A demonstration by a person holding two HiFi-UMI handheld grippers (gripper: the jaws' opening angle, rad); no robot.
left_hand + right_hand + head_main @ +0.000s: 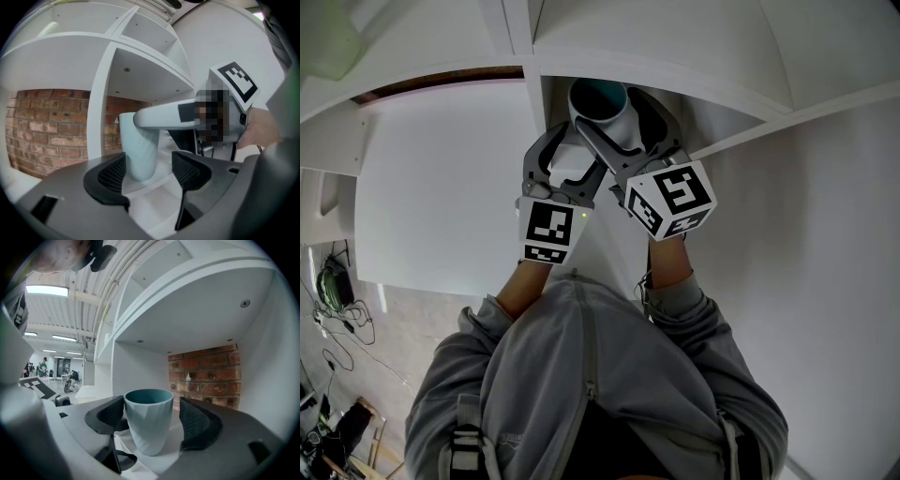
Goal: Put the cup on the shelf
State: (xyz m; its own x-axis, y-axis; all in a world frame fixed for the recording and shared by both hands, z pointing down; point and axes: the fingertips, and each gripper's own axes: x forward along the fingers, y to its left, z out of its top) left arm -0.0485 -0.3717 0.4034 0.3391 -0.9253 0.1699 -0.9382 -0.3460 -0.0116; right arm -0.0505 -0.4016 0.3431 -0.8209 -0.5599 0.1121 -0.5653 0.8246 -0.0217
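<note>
A pale blue faceted cup (602,101) stands upright on the floor of a white shelf (724,111) compartment. My right gripper (623,131) reaches into that compartment with the cup (147,420) between its jaws; the right pad stands clearly off the cup wall, so the gripper (152,418) is open. My left gripper (567,159) hovers just left of it, open and empty. In the left gripper view the cup (139,150) sits just past the left gripper (150,171), with the right gripper's white jaw arm crossing in front of it.
A brick wall (206,376) closes the back of the compartment. A white upright divider (101,103) bounds it on the left, a white side wall (269,380) on the right. Cables (333,281) lie on the floor at the far left.
</note>
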